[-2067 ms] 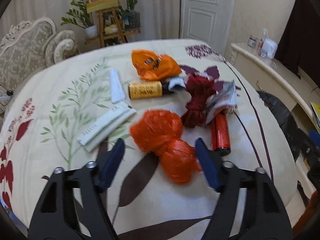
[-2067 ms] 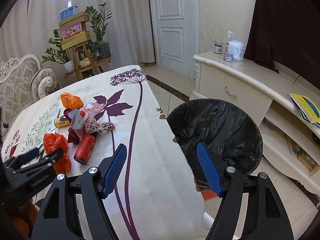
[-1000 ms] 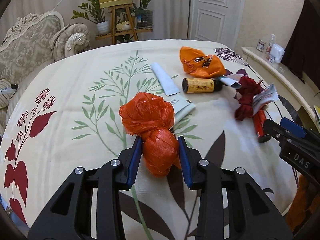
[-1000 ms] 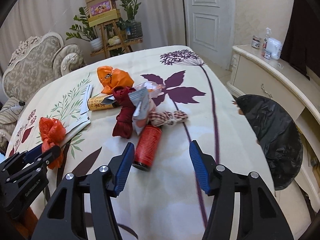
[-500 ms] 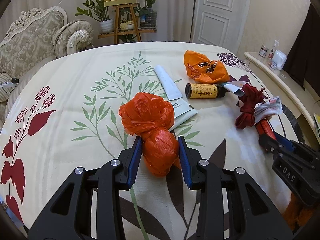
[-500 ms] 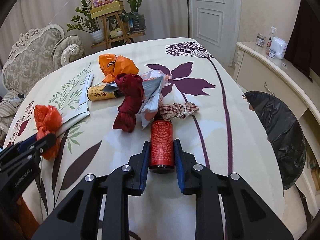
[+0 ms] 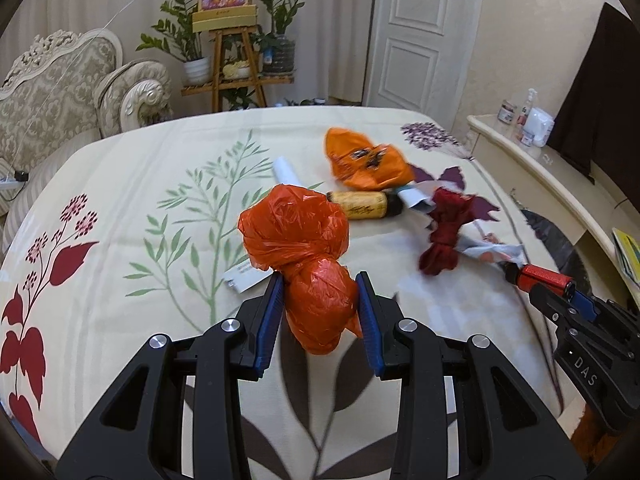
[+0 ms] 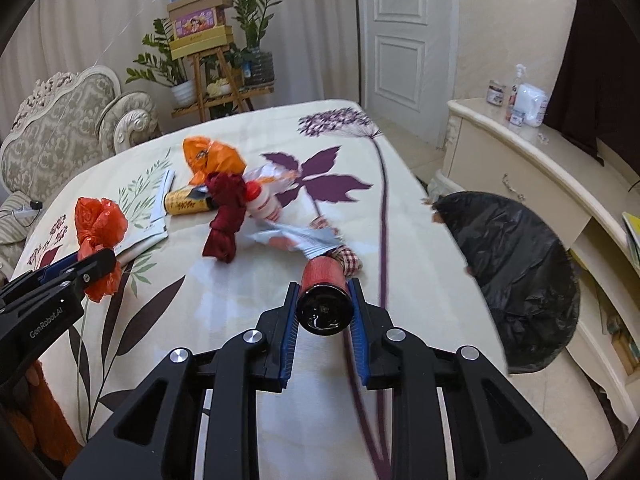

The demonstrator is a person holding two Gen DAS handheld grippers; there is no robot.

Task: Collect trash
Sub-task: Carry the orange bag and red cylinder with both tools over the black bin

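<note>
My left gripper (image 7: 319, 284) is shut on the lower lump of a knotted red-orange plastic bag (image 7: 296, 232), held just above the flowered tablecloth (image 7: 120, 200). My right gripper (image 8: 323, 292) is shut on a red can (image 8: 322, 276), whose dark base faces the camera. A checked cloth bundle (image 8: 348, 260) and a crumpled wrapper (image 8: 296, 238) lie against the can's far end. In the right wrist view the left gripper (image 8: 86, 266) and its bag (image 8: 98, 224) show at the left. A bin lined with a black bag (image 8: 516, 264) stands beside the table's right edge.
On the cloth lie an orange bag (image 7: 368, 162), a yellow bottle (image 7: 366, 205), a dark red cloth (image 7: 446, 236), a white tube (image 7: 286, 174) and a white carton (image 7: 244, 276). A cream sideboard (image 8: 532, 168) stands behind the bin, a sofa (image 7: 60, 92) at the left.
The right gripper closed on the red can and lifted its near end off the cloth. The left gripper, still gripping the red-orange bag, raised it and moved a little.
</note>
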